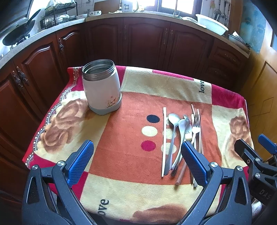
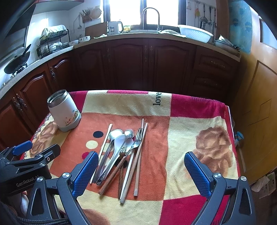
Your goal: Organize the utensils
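Right wrist view shows me both the left gripper (image 1: pixel 136 161) and right gripper (image 2: pixel 141 170) spread empty near the utensils (image 2: pixel 121 152), heaped crisscross right of the jar (image 2: pixel 64 110), so pinching one risks dragging neighbours along.

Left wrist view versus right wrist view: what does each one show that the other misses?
Only the left wrist view looks down into the open jar mouth. Only the right wrist view shows the faucet, the near ends of every chopstick, and a dark brown stick low in the pile. Both show the blanket, the pile of spoons, forks and chopsticks, and both open grippers: left gripper, right gripper.
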The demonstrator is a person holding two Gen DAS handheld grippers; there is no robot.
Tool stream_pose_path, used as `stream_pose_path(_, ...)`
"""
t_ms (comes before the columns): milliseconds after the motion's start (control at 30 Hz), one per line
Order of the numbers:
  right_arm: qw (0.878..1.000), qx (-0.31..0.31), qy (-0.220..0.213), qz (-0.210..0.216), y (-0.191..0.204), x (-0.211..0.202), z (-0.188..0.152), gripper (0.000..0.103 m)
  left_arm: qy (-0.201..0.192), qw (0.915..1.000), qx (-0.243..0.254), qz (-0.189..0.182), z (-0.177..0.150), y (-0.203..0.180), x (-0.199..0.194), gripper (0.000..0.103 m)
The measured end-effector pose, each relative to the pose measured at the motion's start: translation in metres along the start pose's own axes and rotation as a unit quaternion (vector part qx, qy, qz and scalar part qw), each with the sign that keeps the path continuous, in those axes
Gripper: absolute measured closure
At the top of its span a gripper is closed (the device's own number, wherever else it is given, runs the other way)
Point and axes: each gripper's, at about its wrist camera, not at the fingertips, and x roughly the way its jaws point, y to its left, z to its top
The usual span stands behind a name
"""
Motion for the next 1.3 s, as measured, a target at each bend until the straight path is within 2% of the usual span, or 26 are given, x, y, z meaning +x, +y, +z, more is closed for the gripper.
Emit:
stream_pose_path(267, 1.0, 0.001, 0.005, 0.0, 0.0, 0.006, 0.0, 0.004, 0.008, 0.9999, -0.009, -0.003, 0.0, 0.004, 0.006, 0.002)
stream_pose_path(467, 1.0, 0.004, 0.013, 0.004, -0.005, 0.016, -0.002, 0.004, 0.026, 0.9992, -0.025, -0.018, -0.001, 0.009, 0.019, 0.002)
stream_pose_path(567, 1.0, 0.019, 0.013, 0.02, -0.012, 0.022, -0.003, 0.015, 0.033, 0.9987, -0.02, -0.032, 0.001, 0.009, 0.028, 0.003)
stream_pose_path(633, 0.998, 0.033, 0.023, 0.038, -0.019, 0.031, -0.004, 0.02, 0.04, 0.9982, -0.02, -0.039, 0.003, 0.01, 0.037, 0.008)
stream_pose_path(700, 0.997, 0.042, 0.033, 0.047, -0.023, 0.039, -0.005, 0.033, 0.046, 0.9975, -0.021, -0.05, 0.005, 0.01, 0.045, 0.014)
stream_pose_path(767, 0.996, 0.048, 0.043, 0.055, -0.028, 0.049, -0.006, 0.04, 0.058, 0.9957, -0.022, -0.069, 0.009, 0.01, 0.057, 0.026)
stream_pose_path(867, 0.996, 0.049, 0.047, 0.06, -0.033, 0.06, -0.005, 0.044, 0.077, 0.9919, -0.025, -0.098, 0.015, 0.005, 0.074, 0.032)
stream_pose_path(933, 0.996, 0.048, 0.053, 0.062, -0.035, 0.068, -0.003, 0.045, 0.082, 0.9906, -0.014, -0.109, 0.019, -0.001, 0.083, 0.032)
stream_pose_path(1100, 0.995, 0.041, 0.064, 0.071, -0.039, 0.09, 0.003, 0.045, 0.097, 0.9894, 0.029, -0.104, 0.031, -0.022, 0.11, 0.039)
stream_pose_path(1133, 0.994, 0.04, 0.067, 0.072, -0.04, 0.094, 0.005, 0.046, 0.102, 0.9891, 0.035, -0.101, 0.034, -0.025, 0.117, 0.043)
stream_pose_path(1300, 0.993, 0.043, 0.077, 0.084, -0.05, 0.119, 0.019, 0.054, 0.131, 0.9853, 0.069, -0.086, 0.045, -0.039, 0.147, 0.048)
